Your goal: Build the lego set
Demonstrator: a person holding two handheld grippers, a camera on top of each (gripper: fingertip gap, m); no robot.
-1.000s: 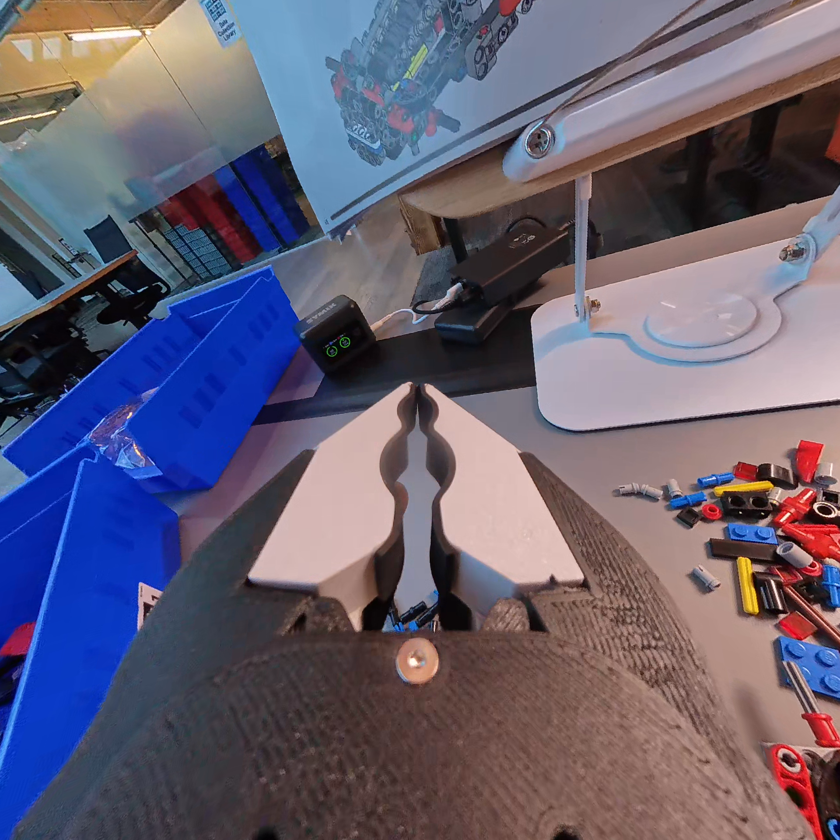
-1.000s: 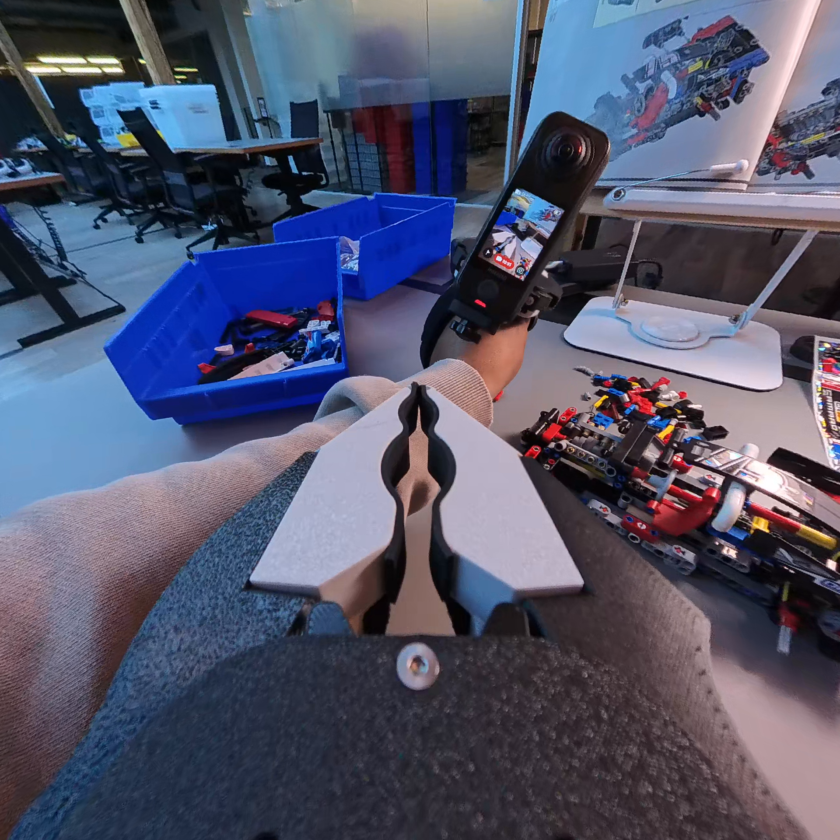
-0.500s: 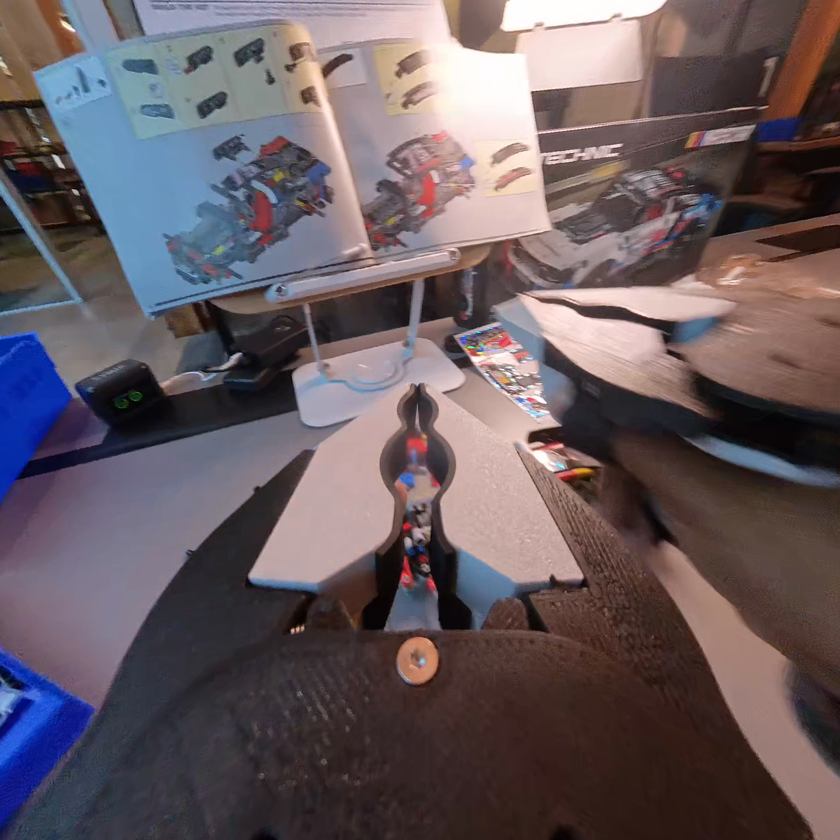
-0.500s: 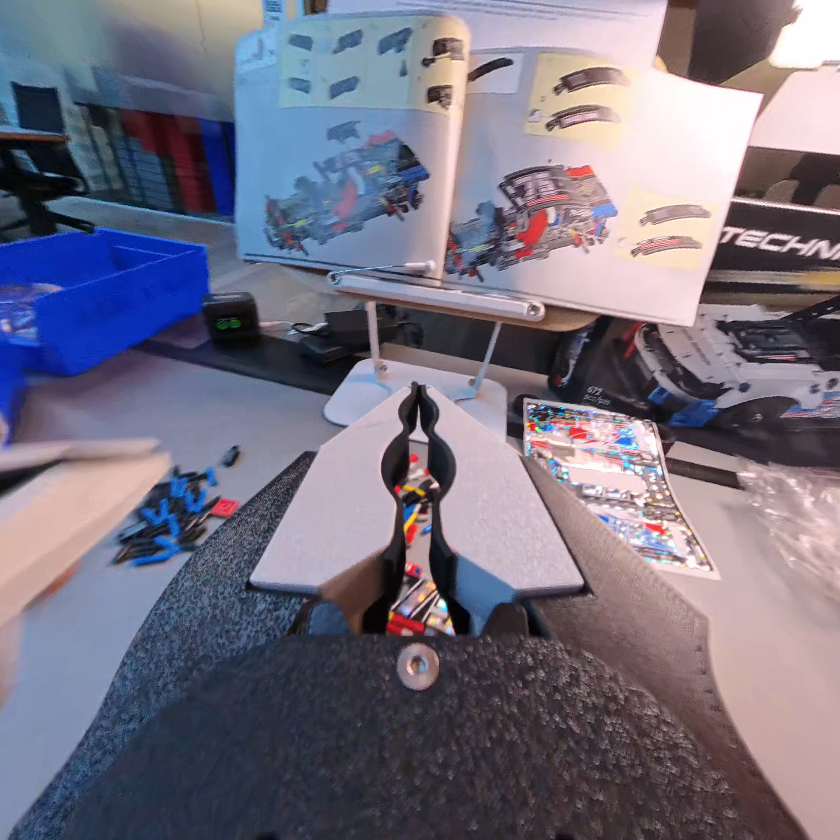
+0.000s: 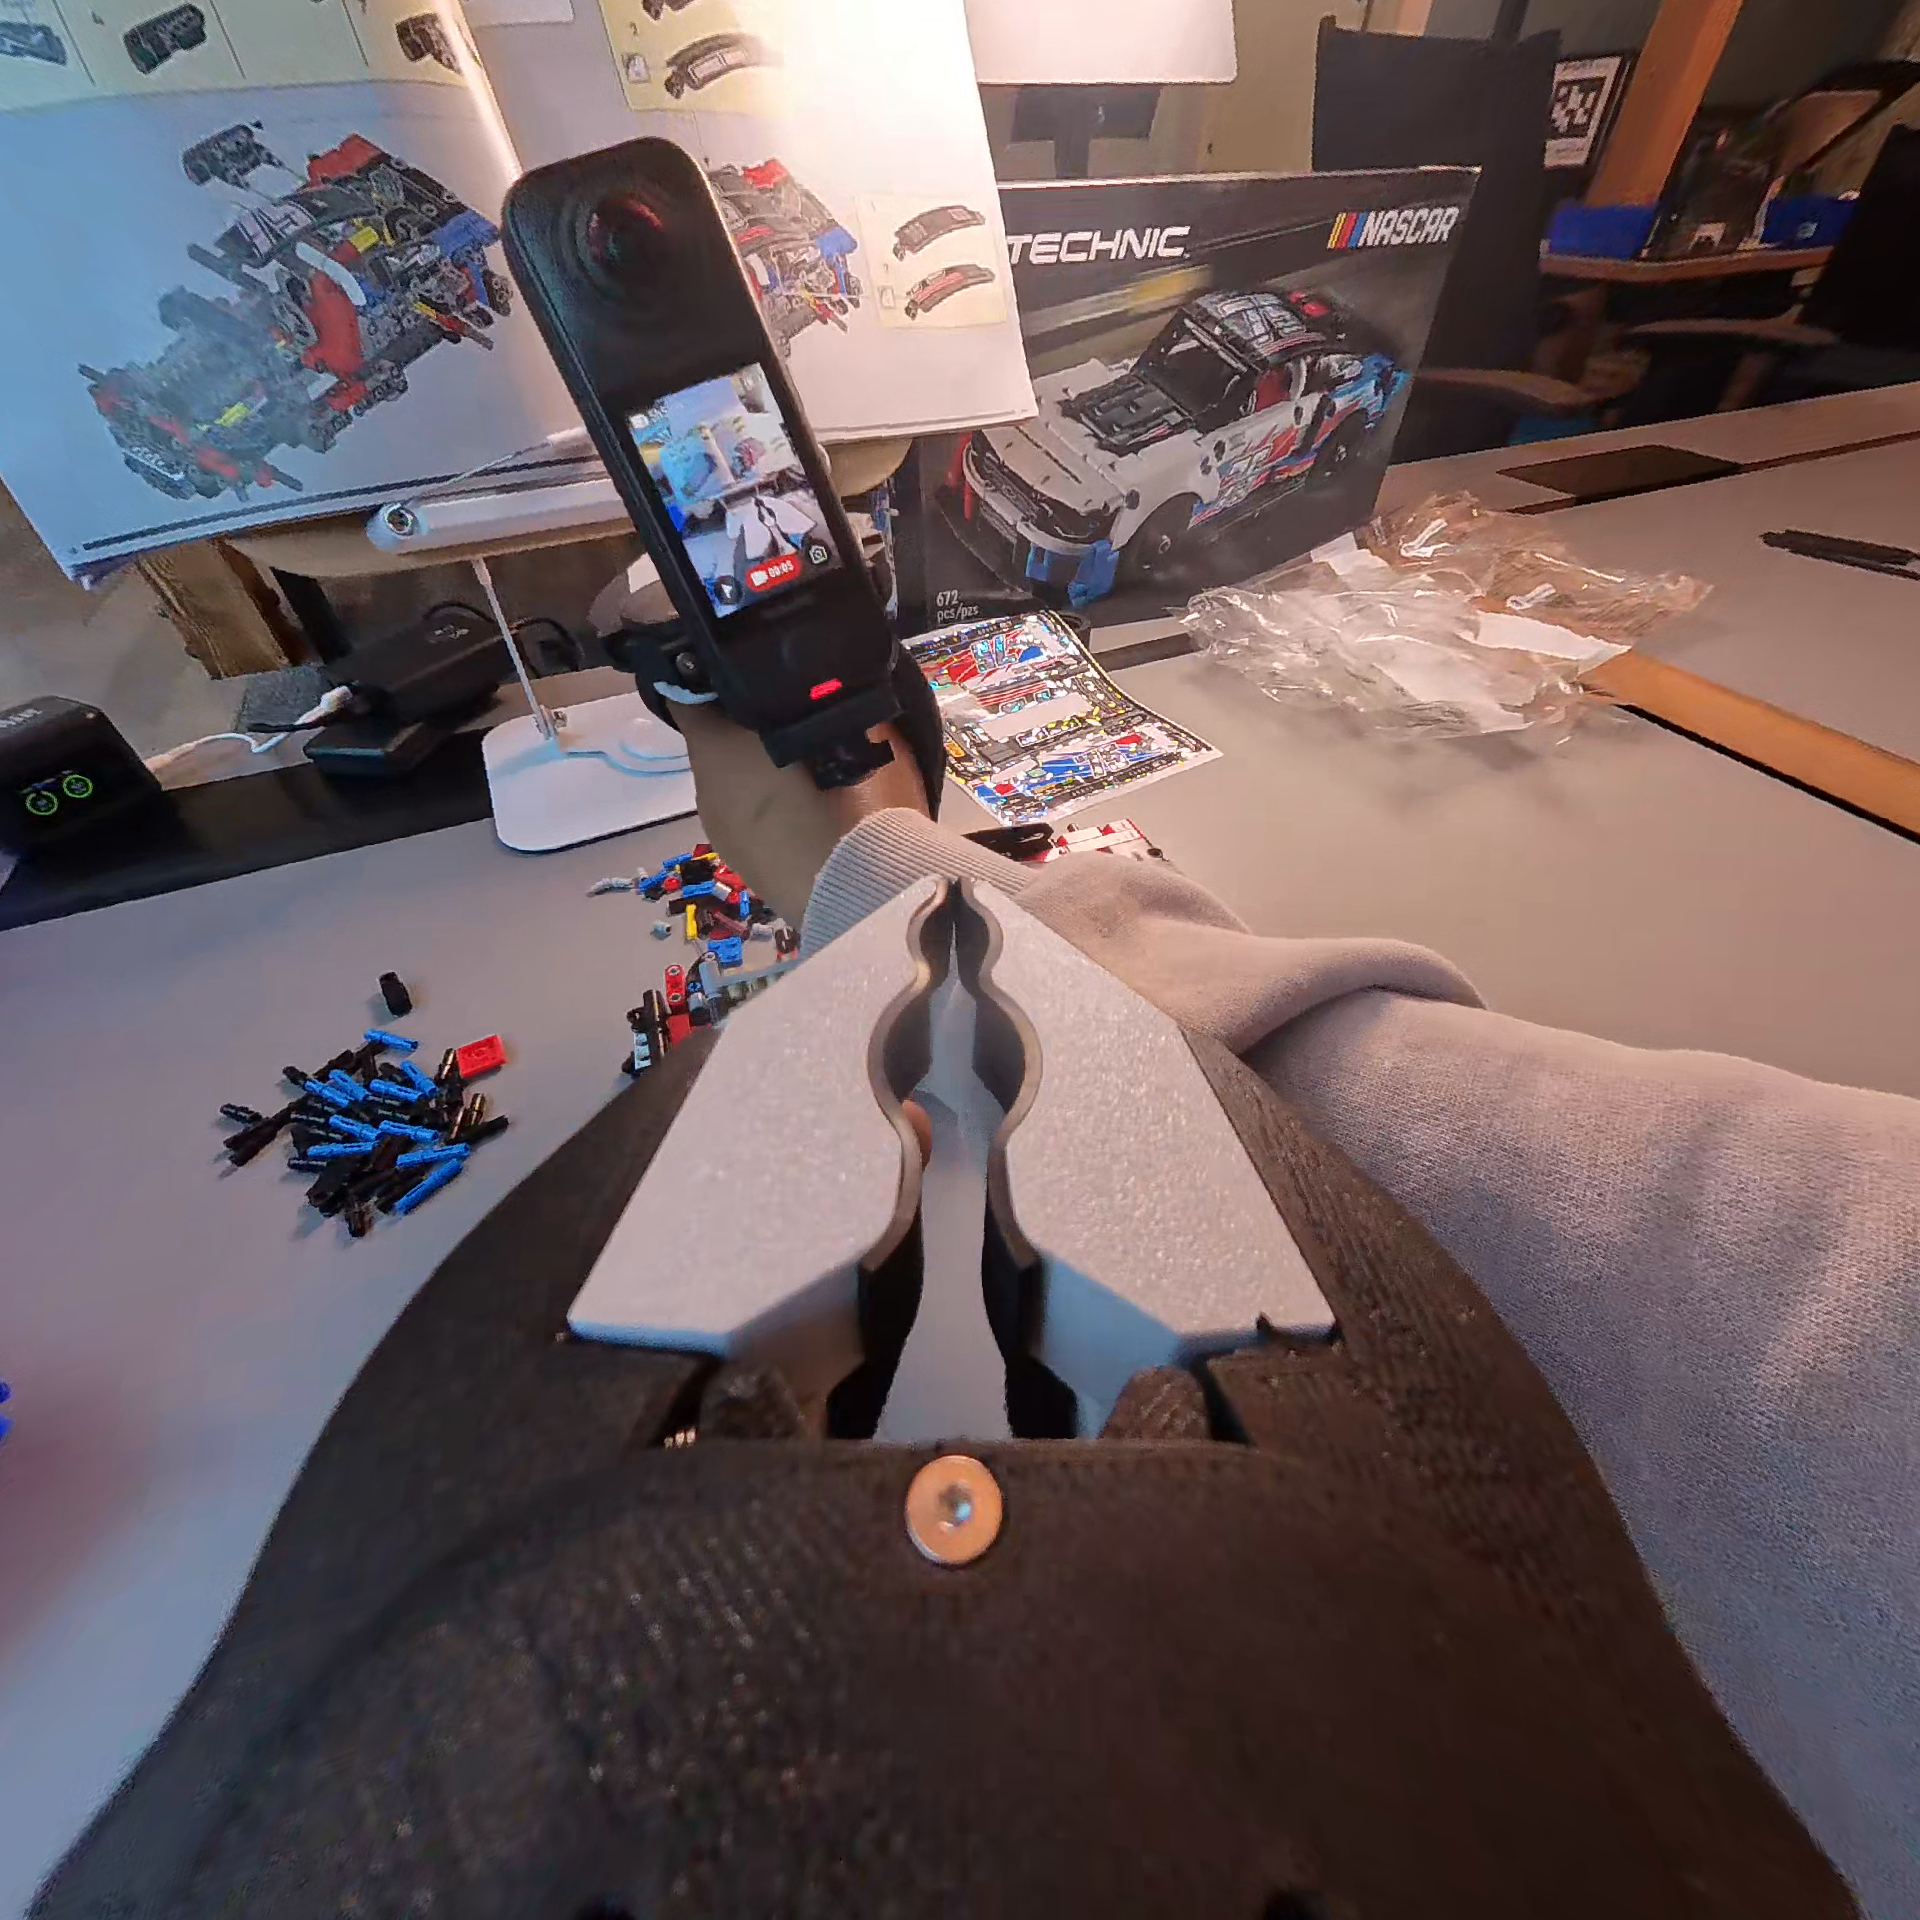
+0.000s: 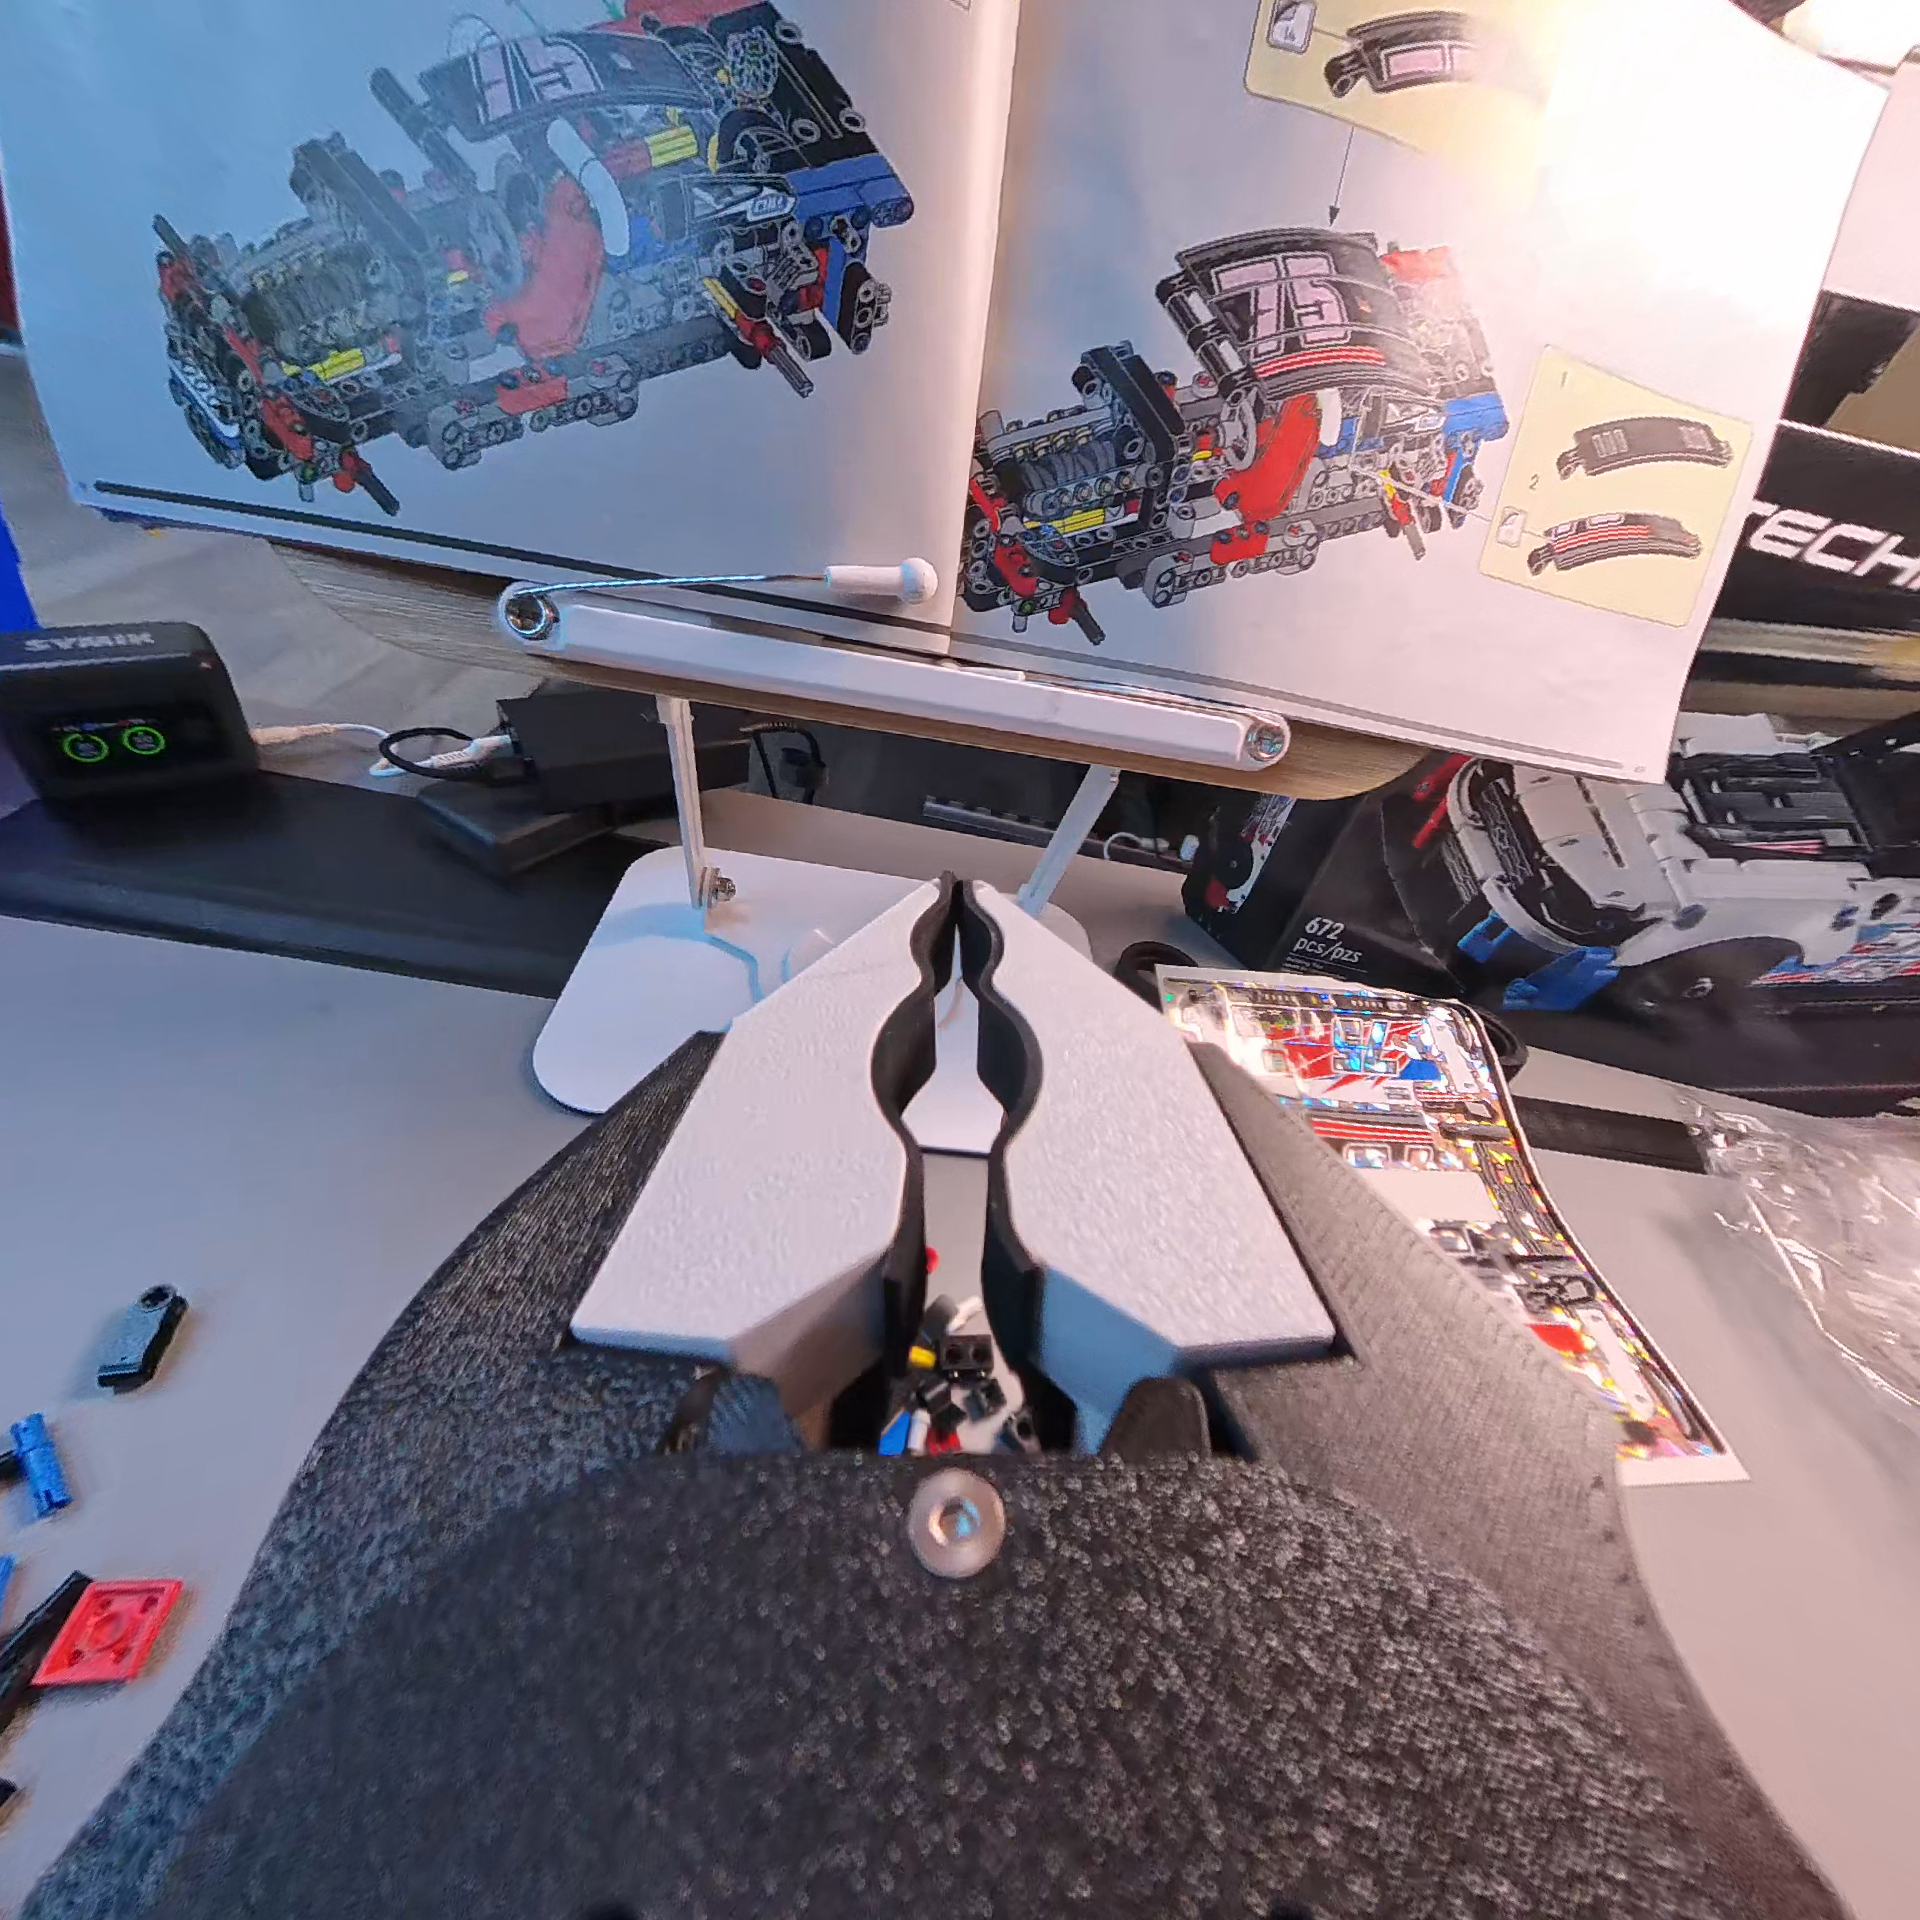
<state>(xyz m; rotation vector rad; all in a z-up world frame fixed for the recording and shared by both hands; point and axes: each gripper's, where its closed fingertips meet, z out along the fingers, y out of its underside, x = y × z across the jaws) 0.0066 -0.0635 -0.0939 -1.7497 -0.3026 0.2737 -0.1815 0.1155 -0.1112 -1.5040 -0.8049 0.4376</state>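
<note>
Left wrist view first: left gripper (image 5: 954, 906) with its tips pressed together and nothing between them, now hovering over the person's grey sleeve (image 5: 1455, 1122), where half a second ago it looked past a blur at the instruction booklet (image 5: 312, 260). The right hand (image 5: 790, 821) has swung in ahead of it and carries the black camera (image 5: 707, 447) of the other tool upright. To the near left lies a pile of blue and black pins (image 5: 364, 1127); farther in, loose pieces (image 5: 707, 899) and part of the half-built car (image 5: 675, 1013), mostly hidden by the sleeve. The set's box (image 5: 1226, 395) stands at the far right. Open tabletop (image 5: 1507, 831) lies to the right.

Right wrist view: right gripper (image 6: 956, 902), also closed and empty, has come much nearer the booklet (image 6: 582, 260) on its white stand (image 6: 644, 977), so both tools seem to be pausing to read the next step (no piece is picked yet). Build pieces (image 6: 956, 1382) show just beneath the fingers. The sticker sheet (image 6: 1403, 1122) lies close on the right, a red tile (image 6: 109, 1642) and a blue pin (image 6: 42, 1460) at the near left edge. Bare table (image 6: 260, 1091) to the left gives room.
</note>
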